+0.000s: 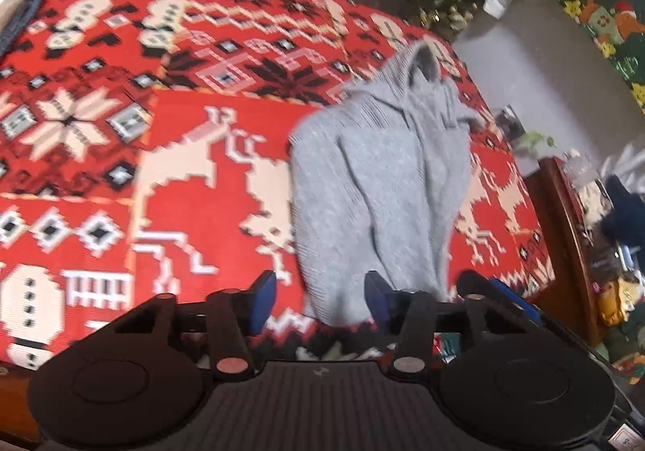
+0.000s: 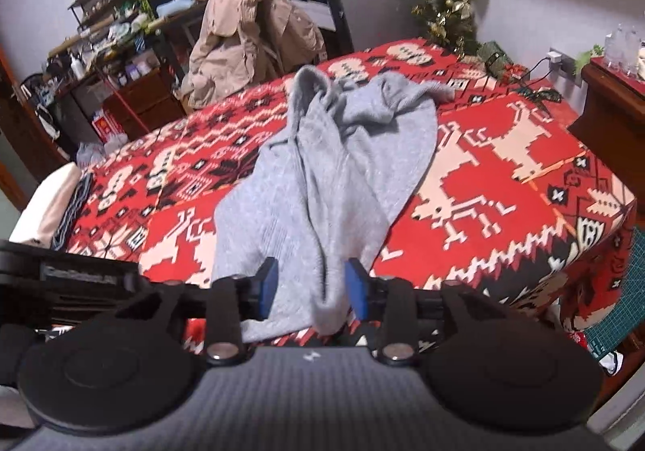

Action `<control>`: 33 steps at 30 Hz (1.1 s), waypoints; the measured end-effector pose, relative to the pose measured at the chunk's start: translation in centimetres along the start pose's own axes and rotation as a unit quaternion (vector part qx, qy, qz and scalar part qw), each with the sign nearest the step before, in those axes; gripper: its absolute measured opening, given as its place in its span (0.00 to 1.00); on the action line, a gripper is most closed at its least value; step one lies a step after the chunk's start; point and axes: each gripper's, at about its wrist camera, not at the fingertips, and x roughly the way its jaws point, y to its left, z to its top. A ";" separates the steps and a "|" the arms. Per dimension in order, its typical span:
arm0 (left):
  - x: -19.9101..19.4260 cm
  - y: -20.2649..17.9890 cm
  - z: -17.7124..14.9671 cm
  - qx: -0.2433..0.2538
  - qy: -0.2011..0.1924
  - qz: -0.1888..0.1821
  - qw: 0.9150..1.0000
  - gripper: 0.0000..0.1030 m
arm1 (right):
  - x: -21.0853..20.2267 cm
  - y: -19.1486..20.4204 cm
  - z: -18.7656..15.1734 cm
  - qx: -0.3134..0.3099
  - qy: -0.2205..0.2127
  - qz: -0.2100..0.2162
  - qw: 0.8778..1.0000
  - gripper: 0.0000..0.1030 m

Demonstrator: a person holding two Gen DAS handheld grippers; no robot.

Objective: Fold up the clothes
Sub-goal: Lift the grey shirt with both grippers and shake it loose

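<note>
Two grippers, one grey sweater: we hover over the near hem of a crumpled knit on a red patterned bedspread.

Our right gripper [image 2: 311,285] has its blue pads [image 2: 269,287] spread apart, with the near edge of the grey sweater [image 2: 322,177] bunched between them, not pinched. Our left gripper [image 1: 320,304] is also spread wide, its pads [image 1: 262,302] apart; the sweater [image 1: 375,189] hem lies just ahead, toward its right finger. The garment sprawls in loose folds across the bedspread [image 2: 504,169], which bears reindeer and snowflakes. Beyond the bed, a beige coat [image 2: 250,36] is draped near cluttered shelves [image 2: 109,19], and a small decorated tree [image 2: 447,3] stands in the corner.
</note>
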 end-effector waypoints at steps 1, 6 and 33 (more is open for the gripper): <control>-0.2 0.3 0.1 -0.002 -0.006 0.004 1.000 0.64 | 0.0 -0.1 0.2 -0.001 -0.002 -0.005 1.000 0.49; -0.2 1.4 0.8 -0.009 -0.022 0.046 0.999 0.69 | 0.3 -1.0 -0.4 0.000 -0.007 -0.029 1.000 0.73; 1.1 3.0 8.5 0.038 -0.088 0.042 0.995 0.53 | 3.4 -0.7 -0.9 -0.059 0.007 -0.040 0.997 0.42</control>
